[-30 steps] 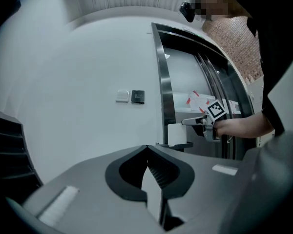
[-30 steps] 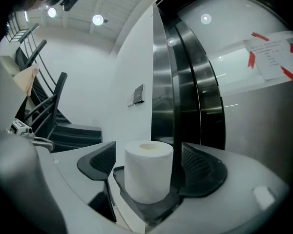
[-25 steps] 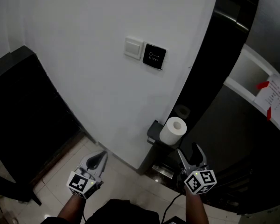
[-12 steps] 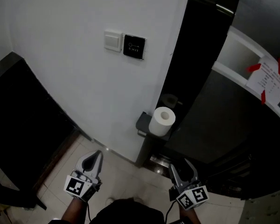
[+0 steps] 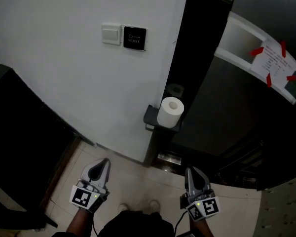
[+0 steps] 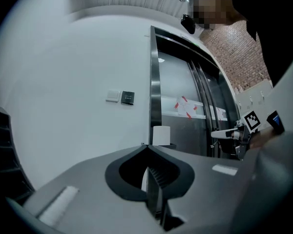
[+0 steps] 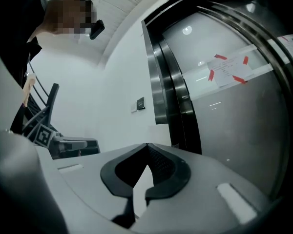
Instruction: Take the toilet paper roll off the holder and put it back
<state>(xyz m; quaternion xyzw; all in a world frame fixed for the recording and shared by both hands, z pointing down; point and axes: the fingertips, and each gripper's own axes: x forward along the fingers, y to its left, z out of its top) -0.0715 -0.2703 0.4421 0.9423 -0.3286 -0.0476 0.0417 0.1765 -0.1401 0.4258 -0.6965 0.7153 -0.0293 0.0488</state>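
A white toilet paper roll (image 5: 170,112) stands upright on a small black holder shelf (image 5: 151,117) fixed beside the dark door frame; it also shows in the left gripper view (image 6: 160,134). My right gripper (image 5: 191,172) hangs below and well short of the roll. Its jaws have just been closing and are now shut with nothing between them (image 7: 147,144). My left gripper (image 5: 102,163) is over the floor to the left, also shut and empty (image 6: 146,145). Each gripper sees the other off to its side.
A white wall carries a light switch (image 5: 111,34) and a black exit button (image 5: 134,38). A dark metal door frame (image 5: 187,58) rises right of the roll, with a taped paper notice (image 5: 274,60) beyond. Dark furniture (image 5: 19,132) stands at the left, on a tiled floor (image 5: 133,179).
The right gripper has drawn back from the roll toward the lower edge of the head view and its jaws have closed. The roll stays on the holder. The left gripper barely shifted.
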